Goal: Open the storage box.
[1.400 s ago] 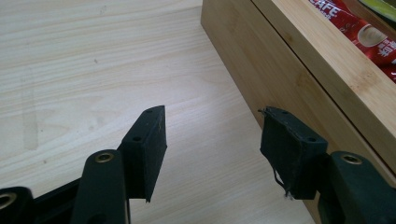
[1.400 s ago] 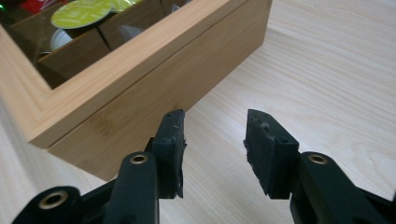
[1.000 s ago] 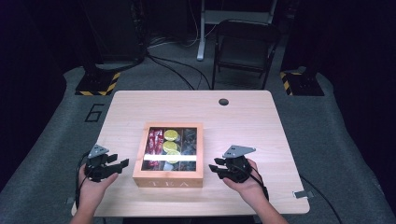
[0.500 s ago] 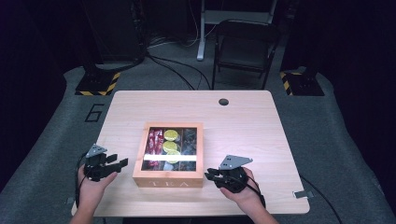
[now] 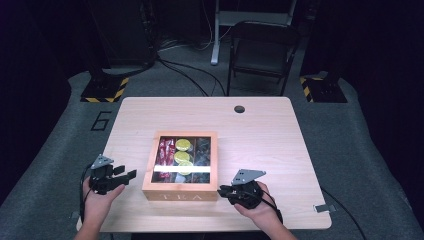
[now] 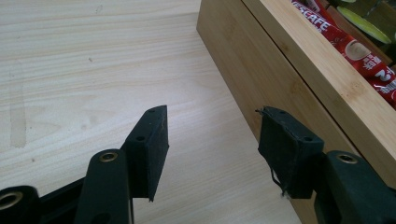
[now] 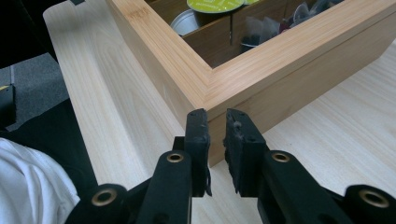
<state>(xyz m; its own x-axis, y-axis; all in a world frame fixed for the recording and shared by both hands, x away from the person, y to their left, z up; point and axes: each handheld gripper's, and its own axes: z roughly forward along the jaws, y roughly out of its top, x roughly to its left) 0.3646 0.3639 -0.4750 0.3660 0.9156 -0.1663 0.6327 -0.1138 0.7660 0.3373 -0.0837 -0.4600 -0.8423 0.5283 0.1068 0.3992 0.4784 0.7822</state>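
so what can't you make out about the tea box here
- High view: a glare band across the box lid hides the contents beneath it.
- Left gripper view: the frame edge cuts off the red sachets.
- Right gripper view: the dark right compartment is too shadowed to tell its contents.

We list a pale wooden bench (image 5: 280,145), a folding chair (image 5: 262,47) behind it, and two striped floor stands (image 5: 106,89).

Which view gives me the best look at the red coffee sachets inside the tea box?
The left gripper view: the red coffee sachets lie close under the glass lid, print readable. The high view shows them small, as a red strip in the left compartment of the tea box. In the right gripper view I cannot make them out; it faces the box's near corner.
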